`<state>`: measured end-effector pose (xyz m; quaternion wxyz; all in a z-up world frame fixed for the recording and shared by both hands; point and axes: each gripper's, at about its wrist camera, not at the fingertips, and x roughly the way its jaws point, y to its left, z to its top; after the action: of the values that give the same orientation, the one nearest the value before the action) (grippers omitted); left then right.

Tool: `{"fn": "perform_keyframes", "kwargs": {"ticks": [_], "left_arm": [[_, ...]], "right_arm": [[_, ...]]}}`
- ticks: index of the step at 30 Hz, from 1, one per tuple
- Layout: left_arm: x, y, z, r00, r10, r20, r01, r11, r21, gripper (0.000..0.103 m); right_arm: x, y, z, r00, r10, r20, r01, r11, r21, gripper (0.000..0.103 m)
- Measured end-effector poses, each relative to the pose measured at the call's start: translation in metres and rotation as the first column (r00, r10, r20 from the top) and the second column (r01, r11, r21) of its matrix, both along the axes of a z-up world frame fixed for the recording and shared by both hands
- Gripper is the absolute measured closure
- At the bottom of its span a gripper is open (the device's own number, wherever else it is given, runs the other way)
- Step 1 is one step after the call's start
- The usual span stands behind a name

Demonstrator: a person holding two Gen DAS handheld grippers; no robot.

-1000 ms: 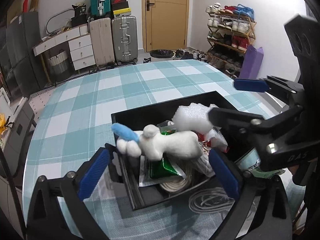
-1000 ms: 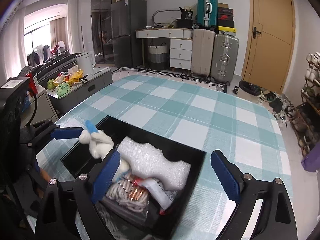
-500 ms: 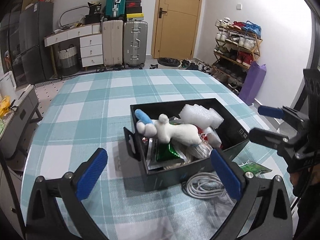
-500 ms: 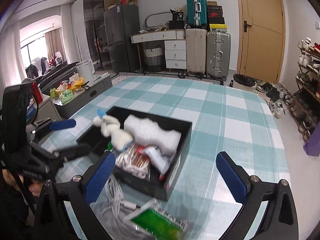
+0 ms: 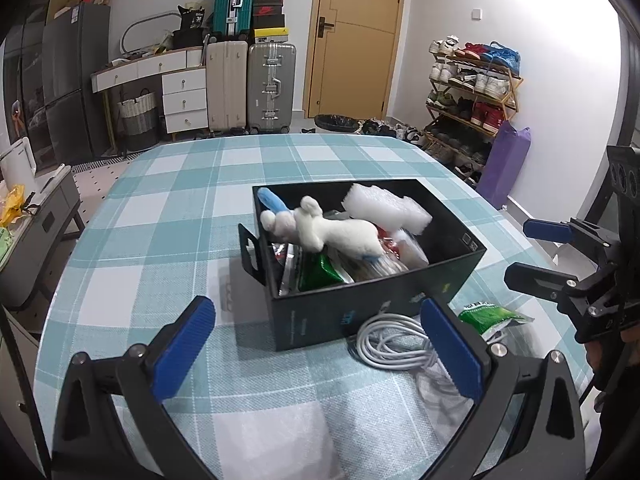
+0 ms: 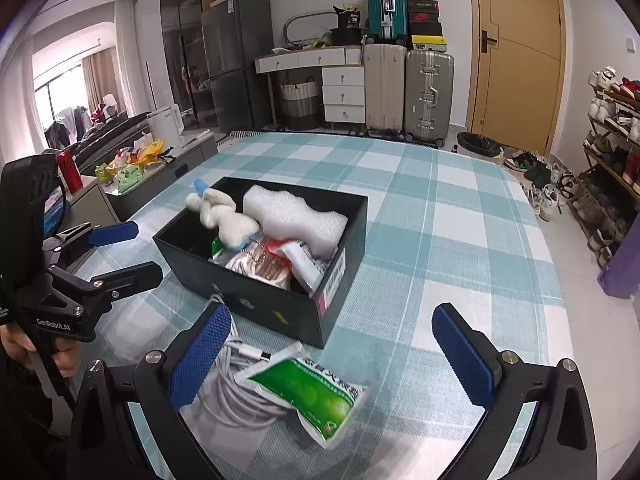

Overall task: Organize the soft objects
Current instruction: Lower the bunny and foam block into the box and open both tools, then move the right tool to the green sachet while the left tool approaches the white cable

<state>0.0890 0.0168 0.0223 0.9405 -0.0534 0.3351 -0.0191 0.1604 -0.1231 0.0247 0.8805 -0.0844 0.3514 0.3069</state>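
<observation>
A black box (image 5: 452, 276) (image 6: 264, 300) stands on the checked table. In it lie a white plush toy with a blue ear (image 5: 332, 232) (image 6: 224, 216), a white foam block (image 5: 388, 210) (image 6: 296, 216) and several packets. A coiled white cable (image 5: 392, 340) (image 6: 236, 396) and a green packet (image 5: 492, 314) (image 6: 308, 392) lie on the table in front of the box. My left gripper (image 5: 320, 344) is open and empty, short of the box. My right gripper (image 6: 332, 356) is open and empty, above the cable and packet.
The teal checked tablecloth (image 5: 168, 220) covers the table. Suitcases (image 5: 248, 84) and a drawer unit stand at the far wall, a shoe rack (image 5: 472, 96) at the right. A low side table with clutter (image 6: 140, 168) stands left of the table.
Both grippers have pulled back and away from the box, open and empty. The plush toy now lies in the box. The cable and green packet have come into view.
</observation>
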Motion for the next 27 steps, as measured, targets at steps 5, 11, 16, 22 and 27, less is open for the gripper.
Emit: {"fn": "perform_keyframes", "kwargs": {"ticks": [5, 11, 16, 22, 27], "left_arm": [[-0.003, -0.005, -0.008, 1.0, 0.01, -0.009, -0.01, 1.0, 0.022, 0.0], [-0.007, -0.005, -0.016, 0.999, 0.022, -0.028, -0.022, 1.0, 0.003, 0.0], [-0.008, -0.008, -0.023, 0.999, 0.025, -0.042, -0.026, 1.0, -0.014, 0.0], [-0.009, -0.014, -0.032, 0.998, 0.002, -0.065, -0.003, 1.0, -0.012, 0.0], [-0.009, -0.015, -0.033, 0.998, -0.008, -0.069, 0.007, 1.0, -0.015, 0.0]], "right_arm": [[0.0, 0.001, -0.005, 1.0, -0.017, -0.009, 0.016, 0.999, -0.033, 0.001], [0.007, -0.001, -0.014, 0.998, -0.043, -0.052, 0.04, 0.998, -0.051, 0.001], [0.013, -0.004, -0.023, 0.993, -0.053, -0.104, 0.048, 0.997, -0.058, 0.001], [0.013, 0.003, -0.033, 0.99, -0.028, -0.141, 0.017, 0.997, -0.081, 0.001], [0.011, 0.012, -0.041, 0.986, 0.006, -0.169, -0.021, 0.996, -0.092, 0.001]]}}
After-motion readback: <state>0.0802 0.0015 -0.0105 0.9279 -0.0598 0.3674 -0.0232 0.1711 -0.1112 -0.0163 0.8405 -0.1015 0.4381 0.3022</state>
